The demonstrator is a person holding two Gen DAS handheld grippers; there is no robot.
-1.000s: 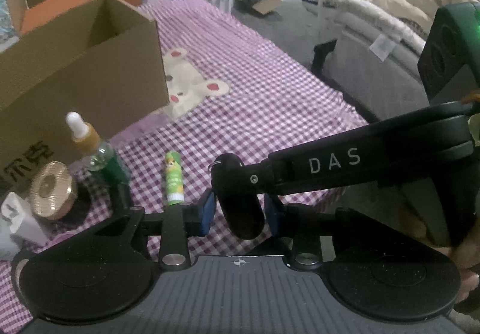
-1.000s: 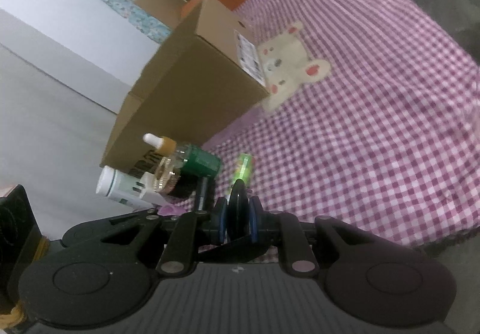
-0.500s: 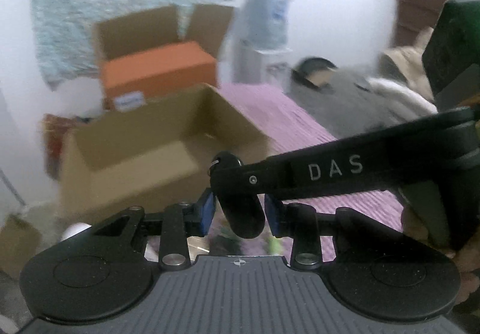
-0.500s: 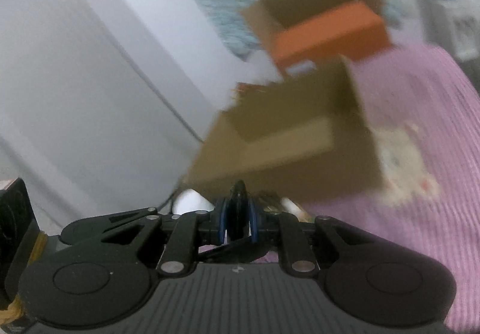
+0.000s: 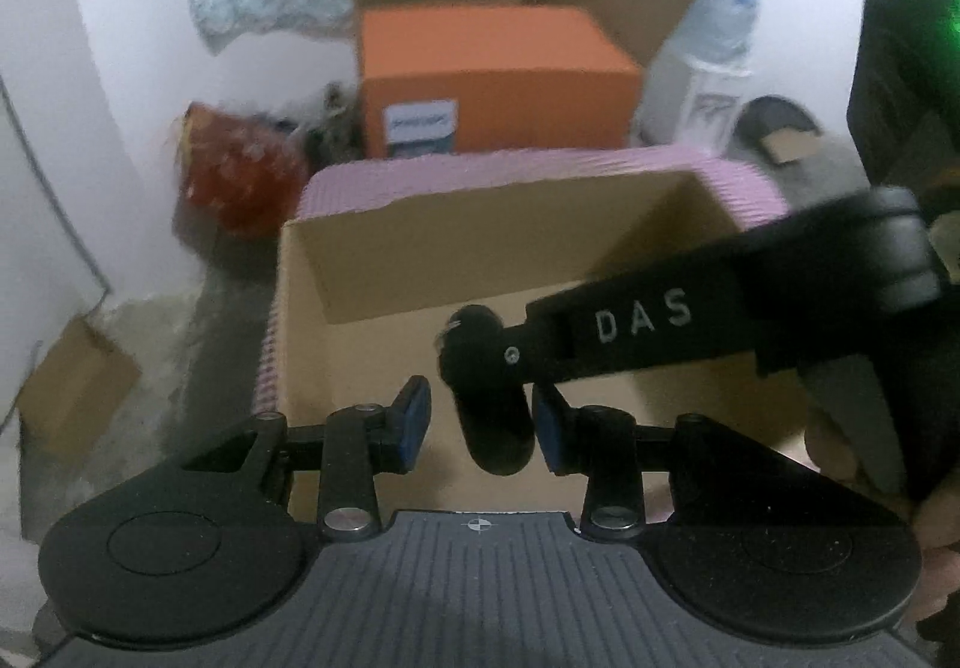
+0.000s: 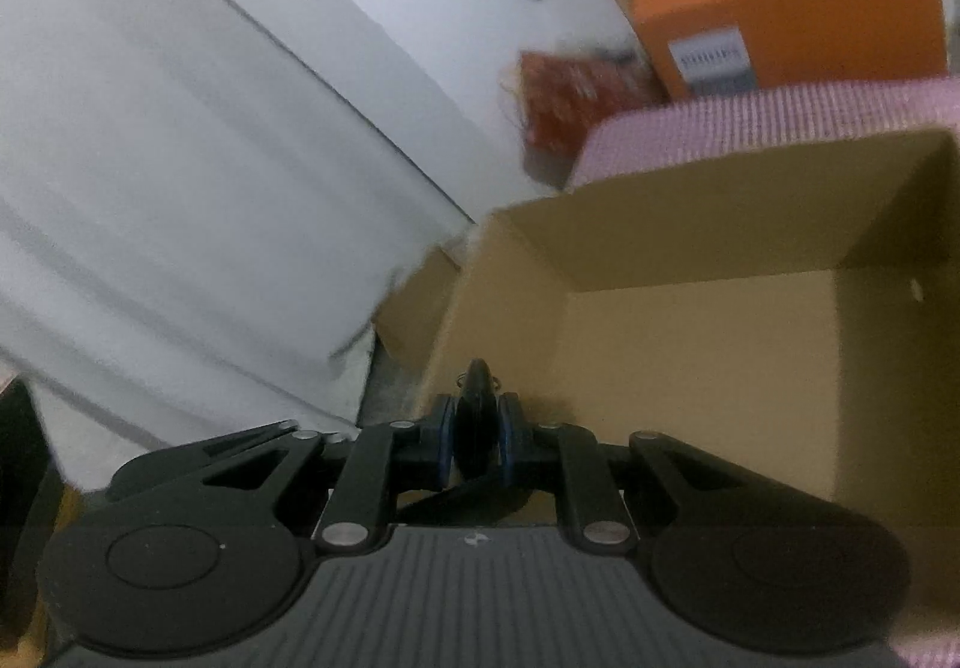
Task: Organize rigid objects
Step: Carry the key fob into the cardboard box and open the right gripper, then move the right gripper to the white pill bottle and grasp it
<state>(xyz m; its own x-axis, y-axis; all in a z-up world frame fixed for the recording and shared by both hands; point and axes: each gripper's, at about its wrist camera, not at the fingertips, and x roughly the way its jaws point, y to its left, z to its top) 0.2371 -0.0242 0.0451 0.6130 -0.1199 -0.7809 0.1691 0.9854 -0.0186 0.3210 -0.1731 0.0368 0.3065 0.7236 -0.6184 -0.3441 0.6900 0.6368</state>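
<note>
Black oblong plastic piece (image 6: 477,422) is pinched between my right gripper's (image 6: 474,437) blue pads, hanging over the open brown cardboard box (image 6: 690,356). My left gripper (image 5: 480,422) is spread around it, pads apart from it. Behind stands an orange carton (image 5: 492,74).

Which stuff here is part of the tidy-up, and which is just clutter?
In play: black item, clamped in the right hand-held gripper; open left hand-held gripper; cardboard box below.
Clutter: orange box, red bag, small carton, checked cloth.
</note>
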